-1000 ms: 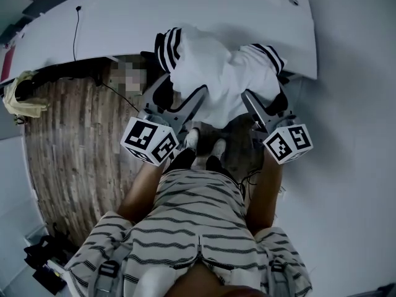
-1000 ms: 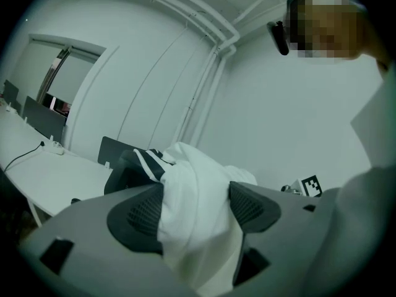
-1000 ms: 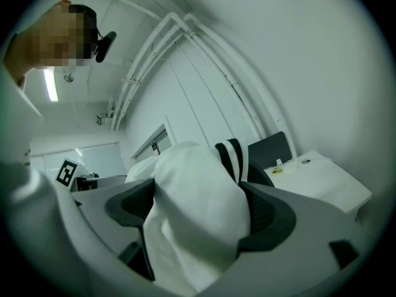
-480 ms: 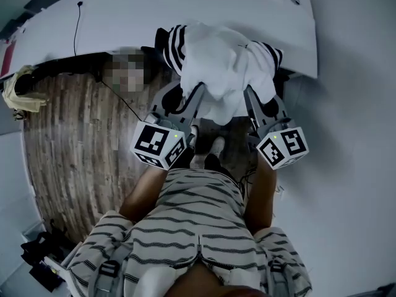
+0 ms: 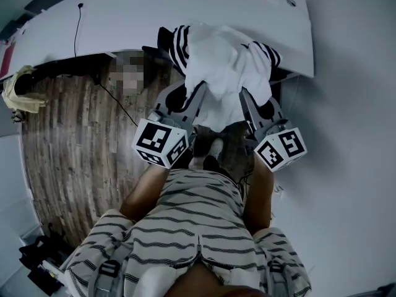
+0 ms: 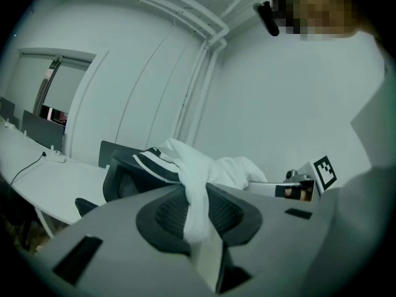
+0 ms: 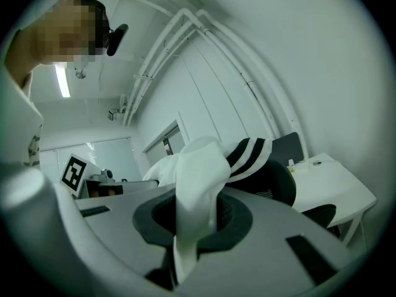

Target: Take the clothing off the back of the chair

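Note:
A white garment [image 5: 216,67] with black-and-white striped cuffs lies bunched over the back of a black chair [image 6: 120,181] at the desk. My left gripper [image 5: 199,96] holds its left side and my right gripper [image 5: 243,98] its right side. In the left gripper view a fold of the garment [image 6: 197,184] runs down between the closing jaws of the left gripper [image 6: 199,231], pinched there. In the right gripper view the right gripper [image 7: 189,228] is likewise closing on a hanging fold of the garment [image 7: 197,166]. The chair back [image 7: 275,187] shows behind it.
A long white desk [image 5: 185,17] stands just beyond the chair, with a cable [image 5: 77,33] on it. Wood-look floor [image 5: 68,141] lies to the left, with a yellowish cloth [image 5: 15,94] at its edge. The person's feet [image 5: 207,156] are under the grippers.
Both grippers have drawn inward and shut on the garment. The cloth, which was spread flat over the chair back, is now gathered into a bunch between them.

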Action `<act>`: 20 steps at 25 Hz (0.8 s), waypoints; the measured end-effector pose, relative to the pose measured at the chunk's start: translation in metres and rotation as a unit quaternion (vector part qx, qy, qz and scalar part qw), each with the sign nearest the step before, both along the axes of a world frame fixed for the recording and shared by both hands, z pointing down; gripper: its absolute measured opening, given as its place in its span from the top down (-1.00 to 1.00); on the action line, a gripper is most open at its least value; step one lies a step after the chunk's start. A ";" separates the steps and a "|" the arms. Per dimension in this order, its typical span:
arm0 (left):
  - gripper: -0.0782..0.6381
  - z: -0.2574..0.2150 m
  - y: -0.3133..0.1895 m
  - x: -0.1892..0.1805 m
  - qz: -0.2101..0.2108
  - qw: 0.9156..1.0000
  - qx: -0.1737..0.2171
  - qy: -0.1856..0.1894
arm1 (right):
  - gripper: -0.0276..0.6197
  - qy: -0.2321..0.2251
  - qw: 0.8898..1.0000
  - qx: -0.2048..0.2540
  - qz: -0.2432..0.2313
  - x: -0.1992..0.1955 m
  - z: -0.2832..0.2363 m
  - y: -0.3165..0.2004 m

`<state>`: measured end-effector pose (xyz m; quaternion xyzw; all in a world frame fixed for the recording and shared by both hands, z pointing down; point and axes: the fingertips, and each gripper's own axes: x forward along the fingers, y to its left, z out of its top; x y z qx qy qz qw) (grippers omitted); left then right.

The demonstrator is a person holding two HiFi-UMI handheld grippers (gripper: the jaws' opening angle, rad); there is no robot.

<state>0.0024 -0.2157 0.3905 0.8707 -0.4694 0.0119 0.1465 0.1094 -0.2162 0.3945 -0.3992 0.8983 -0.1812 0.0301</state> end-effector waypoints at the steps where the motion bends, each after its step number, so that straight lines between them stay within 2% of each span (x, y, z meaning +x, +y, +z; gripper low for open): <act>1: 0.55 -0.001 0.001 -0.001 -0.001 1.000 0.001 0.000 | 0.75 0.002 1.000 0.000 0.003 -0.001 -0.001 0.001; 20: 0.55 -0.046 0.017 -0.007 0.007 0.999 0.054 0.004 | 0.75 0.026 0.997 0.057 0.046 -0.007 -0.052 0.024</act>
